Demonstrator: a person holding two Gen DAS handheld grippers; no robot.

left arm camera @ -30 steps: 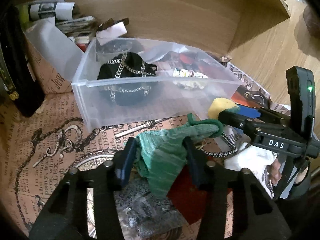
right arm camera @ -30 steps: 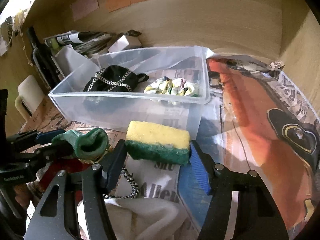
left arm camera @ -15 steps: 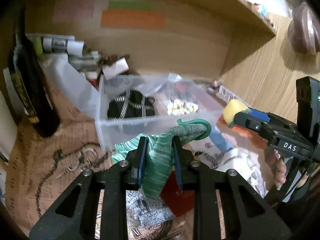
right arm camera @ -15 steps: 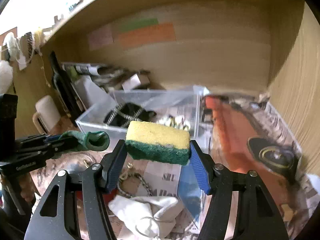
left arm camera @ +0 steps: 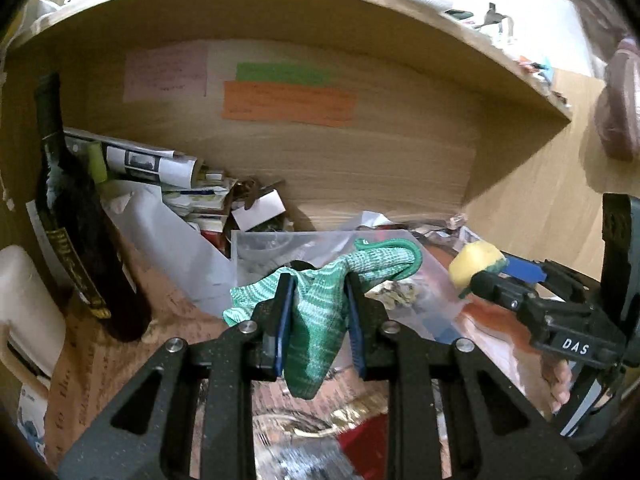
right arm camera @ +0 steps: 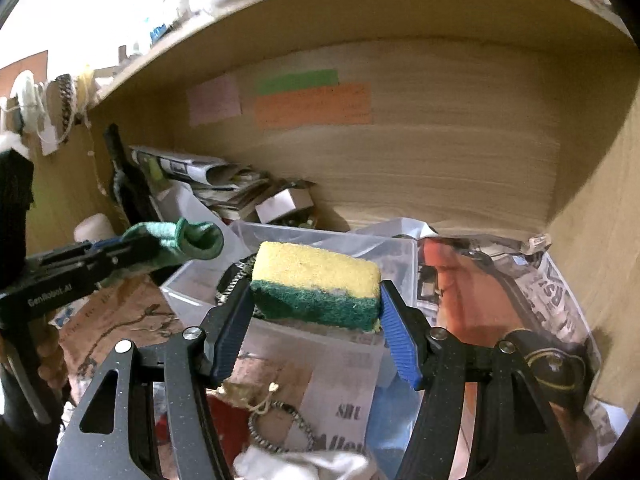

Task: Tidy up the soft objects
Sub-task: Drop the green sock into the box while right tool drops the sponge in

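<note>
My left gripper (left arm camera: 318,300) is shut on a green knitted sock (left arm camera: 324,312) and holds it in the air in front of the clear plastic bin (left arm camera: 256,244). The sock's cuff (right arm camera: 196,238) shows at the left in the right wrist view. My right gripper (right arm camera: 316,300) is shut on a yellow and green sponge (right arm camera: 316,280), lifted above the near edge of the bin (right arm camera: 400,248). The sponge also shows at the right in the left wrist view (left arm camera: 476,258). The bin's contents are mostly hidden behind the held things.
A dark bottle (left arm camera: 76,216) stands at the left beside a white container (left arm camera: 24,300). Rolled papers (left arm camera: 152,164) and a small box (left arm camera: 260,212) are piled at the back wall. A white cloth (right arm camera: 304,464) and a cord (right arm camera: 276,424) lie on the newspaper-covered surface below.
Both grippers have risen with their loads; the bin now sits lower and farther in both views. The left jaws closed tight on the sock a second ago.
</note>
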